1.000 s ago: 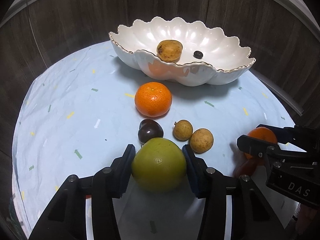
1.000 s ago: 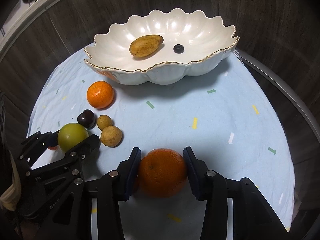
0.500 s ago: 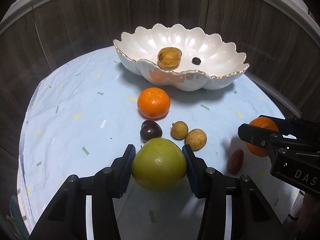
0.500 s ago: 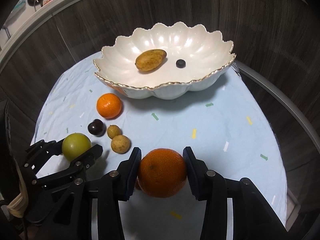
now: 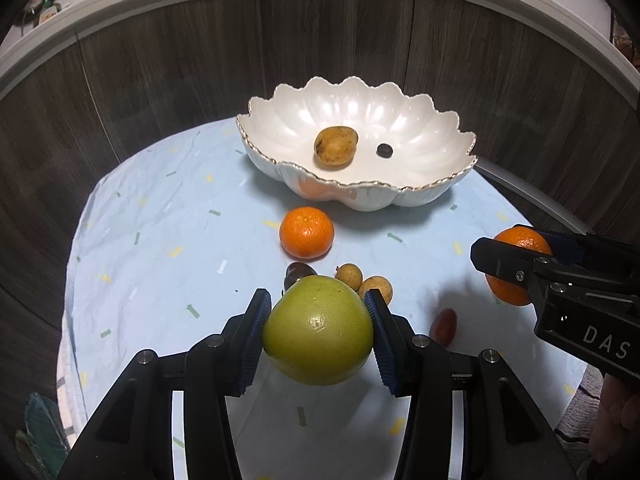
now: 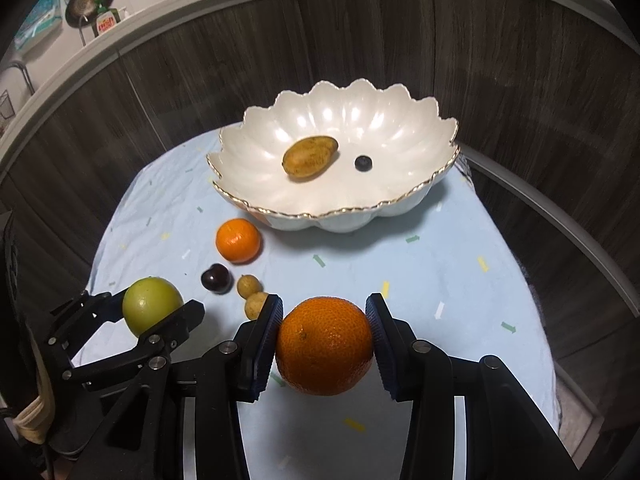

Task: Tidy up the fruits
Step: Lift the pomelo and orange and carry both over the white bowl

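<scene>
Green fruit between left gripper pads

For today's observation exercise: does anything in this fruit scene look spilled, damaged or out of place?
Nothing looks spilled or broken. The yellow fruit in the bowl has dark speckles on its skin. One small reddish fruit lies alone on the cloth, apart from the others.

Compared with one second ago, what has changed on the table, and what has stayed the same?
Both hand-held grippers rose, lifting their fruit off the cloth: the left carries the green fruit, the right the large orange. A small reddish fruit now lies uncovered. Both grips, the bowl and the other loose fruit are unchanged.
</scene>
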A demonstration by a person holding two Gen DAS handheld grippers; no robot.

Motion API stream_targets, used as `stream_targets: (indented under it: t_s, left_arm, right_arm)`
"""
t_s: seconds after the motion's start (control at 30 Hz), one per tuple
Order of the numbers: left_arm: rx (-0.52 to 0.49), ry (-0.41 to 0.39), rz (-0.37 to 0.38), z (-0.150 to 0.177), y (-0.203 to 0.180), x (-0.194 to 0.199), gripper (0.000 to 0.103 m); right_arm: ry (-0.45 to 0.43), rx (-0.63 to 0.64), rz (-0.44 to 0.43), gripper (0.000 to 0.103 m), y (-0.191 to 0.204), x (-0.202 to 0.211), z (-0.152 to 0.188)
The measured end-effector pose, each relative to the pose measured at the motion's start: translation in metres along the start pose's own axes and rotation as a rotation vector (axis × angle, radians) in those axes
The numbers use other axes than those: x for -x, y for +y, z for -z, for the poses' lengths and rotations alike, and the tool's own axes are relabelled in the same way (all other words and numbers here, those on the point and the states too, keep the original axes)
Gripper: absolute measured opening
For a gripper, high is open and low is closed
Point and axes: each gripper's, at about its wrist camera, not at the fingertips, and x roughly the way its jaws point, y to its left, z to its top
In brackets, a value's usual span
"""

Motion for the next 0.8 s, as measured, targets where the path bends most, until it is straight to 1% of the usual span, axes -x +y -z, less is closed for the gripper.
stream_targets:
  t_s: [0.4, 0.8]
  left_arm:
    - [-0.009, -0.036, -0.007, -0.018, -0.007, 0.024, 0.047]
    - [-0.016, -0.085, -0.018, -0.045, -0.009, 0.044, 0.047]
  right_arm:
    - [-0.060, -0.008, -0.010, 0.044, -0.004, 0.024, -0.011]
    - [-0.115, -0.011, -0.013, 0.044, -0.007, 0.041, -0.032]
